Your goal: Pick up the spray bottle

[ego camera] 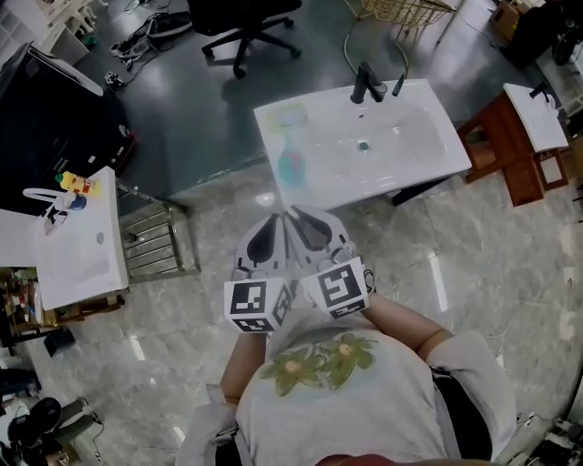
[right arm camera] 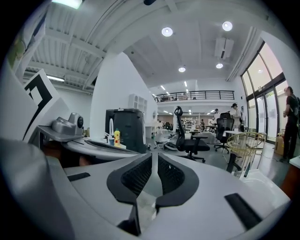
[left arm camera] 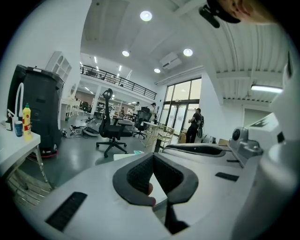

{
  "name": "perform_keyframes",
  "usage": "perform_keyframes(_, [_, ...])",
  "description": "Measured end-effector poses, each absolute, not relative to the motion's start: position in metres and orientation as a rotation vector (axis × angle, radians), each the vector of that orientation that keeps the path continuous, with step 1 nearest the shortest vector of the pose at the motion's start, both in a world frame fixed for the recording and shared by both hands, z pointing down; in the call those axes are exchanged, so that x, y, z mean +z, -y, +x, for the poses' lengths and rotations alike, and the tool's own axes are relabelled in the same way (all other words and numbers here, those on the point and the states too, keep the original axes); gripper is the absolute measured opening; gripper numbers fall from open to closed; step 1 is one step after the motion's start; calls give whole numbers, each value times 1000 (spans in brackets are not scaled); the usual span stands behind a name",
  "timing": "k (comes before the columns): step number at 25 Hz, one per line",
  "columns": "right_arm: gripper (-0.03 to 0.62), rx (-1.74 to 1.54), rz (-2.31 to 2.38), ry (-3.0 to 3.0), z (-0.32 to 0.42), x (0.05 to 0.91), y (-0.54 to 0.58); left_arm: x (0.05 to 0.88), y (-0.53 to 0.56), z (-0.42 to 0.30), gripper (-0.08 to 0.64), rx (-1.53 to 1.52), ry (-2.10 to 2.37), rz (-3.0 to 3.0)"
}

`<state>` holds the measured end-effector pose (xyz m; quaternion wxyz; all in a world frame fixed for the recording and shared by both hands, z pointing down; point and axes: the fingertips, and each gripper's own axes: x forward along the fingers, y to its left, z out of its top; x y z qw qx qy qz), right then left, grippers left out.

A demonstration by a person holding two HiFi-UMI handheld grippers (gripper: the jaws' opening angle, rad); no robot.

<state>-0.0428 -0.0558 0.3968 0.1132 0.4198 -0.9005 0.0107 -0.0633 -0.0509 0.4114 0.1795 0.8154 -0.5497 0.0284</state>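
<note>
The spray bottle (ego camera: 290,153), translucent with a teal body and a pinkish top, is on the left end of a white sink counter (ego camera: 428,164), ahead of both grippers. My left gripper (ego camera: 264,238) and right gripper (ego camera: 312,227) are held side by side close to my chest. They point at the counter and are well short of the bottle. In the left gripper view the left gripper (left arm camera: 152,156) has its jaw tips touching and holds nothing. In the right gripper view the right gripper (right arm camera: 154,155) is shut and empty too.
A black faucet (ego camera: 369,84) stands at the counter's far edge. A second white sink (ego camera: 82,246) with a yellow bottle (ego camera: 75,183) is at the left, beside a metal rack (ego camera: 155,241). A black office chair (ego camera: 246,27), a wire basket (ego camera: 401,11) and a brown wooden stand (ego camera: 510,155) lie beyond.
</note>
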Motion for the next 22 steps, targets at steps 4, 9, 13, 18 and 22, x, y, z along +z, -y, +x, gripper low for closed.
perform_keyframes(4, [26, 63, 1247, 2632, -41, 396, 76, 408, 65, -61, 6, 121, 1534, 2332])
perform_keyframes(9, [26, 63, 1213, 2633, -48, 399, 96, 411, 82, -67, 6, 139, 1544, 2328])
perform_keyframes(13, [26, 56, 1213, 2627, -51, 400, 112, 411, 98, -70, 6, 146, 1569, 2327])
perform_keyframes(18, [26, 51, 1199, 2625, -51, 405, 125, 418, 109, -70, 6, 153, 1582, 2306])
perform_keyframes(22, [27, 61, 1202, 2626, -50, 408, 132, 421, 115, -69, 6, 175, 1585, 2310])
